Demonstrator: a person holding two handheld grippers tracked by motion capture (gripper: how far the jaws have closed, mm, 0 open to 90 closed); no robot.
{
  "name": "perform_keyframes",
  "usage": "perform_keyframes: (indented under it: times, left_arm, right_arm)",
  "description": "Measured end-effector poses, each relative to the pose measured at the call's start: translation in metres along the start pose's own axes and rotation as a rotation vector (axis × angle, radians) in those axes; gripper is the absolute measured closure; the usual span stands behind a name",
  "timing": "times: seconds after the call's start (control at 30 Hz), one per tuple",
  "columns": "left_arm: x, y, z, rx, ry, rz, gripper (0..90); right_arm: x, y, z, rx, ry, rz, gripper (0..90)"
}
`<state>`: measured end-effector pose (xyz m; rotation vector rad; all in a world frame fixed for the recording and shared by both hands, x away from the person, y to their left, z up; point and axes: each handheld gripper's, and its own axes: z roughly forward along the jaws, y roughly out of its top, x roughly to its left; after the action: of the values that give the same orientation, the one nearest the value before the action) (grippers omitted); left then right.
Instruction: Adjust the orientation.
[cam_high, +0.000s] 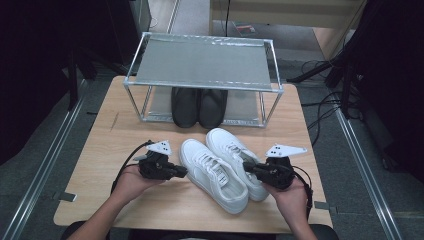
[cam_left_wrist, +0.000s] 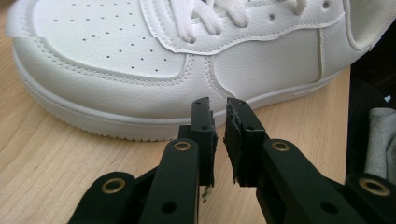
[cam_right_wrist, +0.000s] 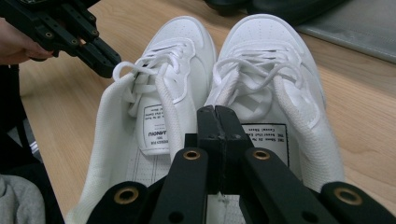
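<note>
Because a two-tier metal rack (cam_high: 202, 62) stands at the far edge of the bench (cam_high: 100, 150) with a pair of black shoes (cam_high: 198, 106) already on its lower shelf, the pair of white sneakers (cam_high: 222, 167) is judged to be meant for storage there as well. The sneakers are laid side by side and touching near the middle of the bench, toes turned toward the rack and heels toward the person, so that each can be approached from its outer flank.

The left hand-held gripper (cam_high: 176, 171) is held low just beside the outer side of the left sneaker (cam_left_wrist: 140, 70). A narrow gap is seen between its jaws, nothing lies between them, and the tips stand close to the sole edge without clearly touching it.

The right hand-held gripper (cam_right_wrist: 219, 140) is held at the heel end of the pair, above the openings of the shoes. Its jaws are pressed fully together and nothing is seen to be gripped. Contact with the right sneaker (cam_right_wrist: 275, 70) cannot be told.
</note>
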<state>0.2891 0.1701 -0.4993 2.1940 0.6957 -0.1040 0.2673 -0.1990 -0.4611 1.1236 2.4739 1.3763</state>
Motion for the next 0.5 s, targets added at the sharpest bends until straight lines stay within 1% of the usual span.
perform_keyframes:
  times: [0.2, 0.23, 0.27, 0.3, 0.33, 0.4, 0.47, 0.5]
  left_arm:
    - [0.002, -0.001, -0.007, -0.019, 0.017, -0.01, 80.0]
    - [0.003, -0.001, -0.008, -0.021, 0.025, -0.006, 79.9]
    - [0.003, -0.001, -0.009, -0.024, 0.022, -0.009, 79.8]
    - [0.003, -0.001, -0.01, -0.027, 0.03, -0.011, 79.7]
    - [0.004, -0.001, -0.011, -0.032, 0.027, -0.014, 79.5]
    - [0.005, -0.001, -0.013, -0.03, 0.035, -0.012, 79.1]
    - [0.007, -0.002, -0.015, -0.024, 0.038, -0.014, 77.7]
    - [0.007, -0.003, -0.016, -0.027, 0.043, -0.015, 77.3]
  right_arm:
    - [0.004, -0.001, 0.002, -0.014, -0.026, -0.01, 90.0]
    - [0.005, -0.001, 0.003, -0.017, -0.028, -0.009, 90.0]
    - [0.006, -0.001, 0.003, -0.021, -0.034, -0.01, 90.0]
    - [0.006, 0.0, 0.005, -0.025, -0.038, -0.011, 90.0]
    - [0.007, 0.001, 0.006, -0.025, -0.045, -0.015, 90.0]
    - [0.009, 0.002, 0.007, -0.025, -0.057, -0.029, 90.0]
    - [0.009, 0.002, 0.005, -0.042, -0.053, -0.024, 90.0]
    - [0.008, 0.003, 0.003, -0.05, -0.047, -0.018, 86.5]
